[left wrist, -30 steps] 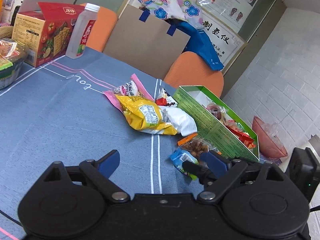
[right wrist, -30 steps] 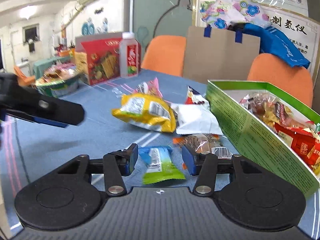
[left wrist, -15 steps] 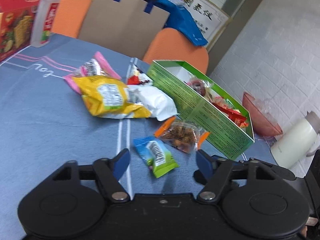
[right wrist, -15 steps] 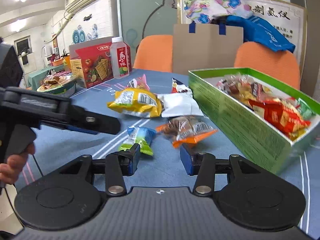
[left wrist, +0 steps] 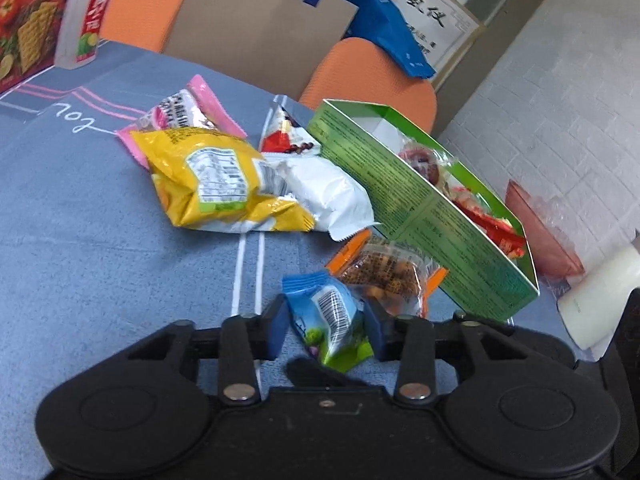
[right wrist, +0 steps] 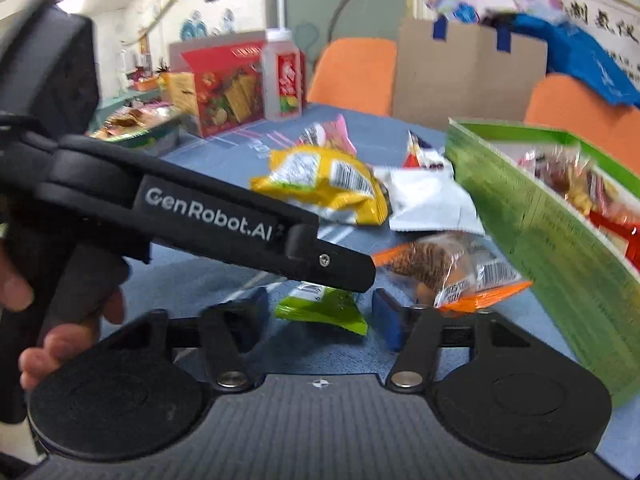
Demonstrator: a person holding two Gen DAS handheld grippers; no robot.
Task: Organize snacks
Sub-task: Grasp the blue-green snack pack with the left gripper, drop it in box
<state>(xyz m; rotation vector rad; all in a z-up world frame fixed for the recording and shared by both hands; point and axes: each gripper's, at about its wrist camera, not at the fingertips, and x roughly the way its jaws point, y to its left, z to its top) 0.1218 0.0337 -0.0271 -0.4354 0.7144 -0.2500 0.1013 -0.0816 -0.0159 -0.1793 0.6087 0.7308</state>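
- The left tongs [left wrist: 326,330] were closing around the blue-green packet [left wrist: 330,320] on the table [left wrist: 80,240], pads not clearly pressing it.
- The right tongs [right wrist: 320,316] stood apart.
- Beyond lay an orange packet [left wrist: 388,272], then the green box [left wrist: 420,208].

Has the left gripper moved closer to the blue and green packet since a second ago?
Yes. The left gripper advanced toward the green box; its closing jaws now flank the packet.
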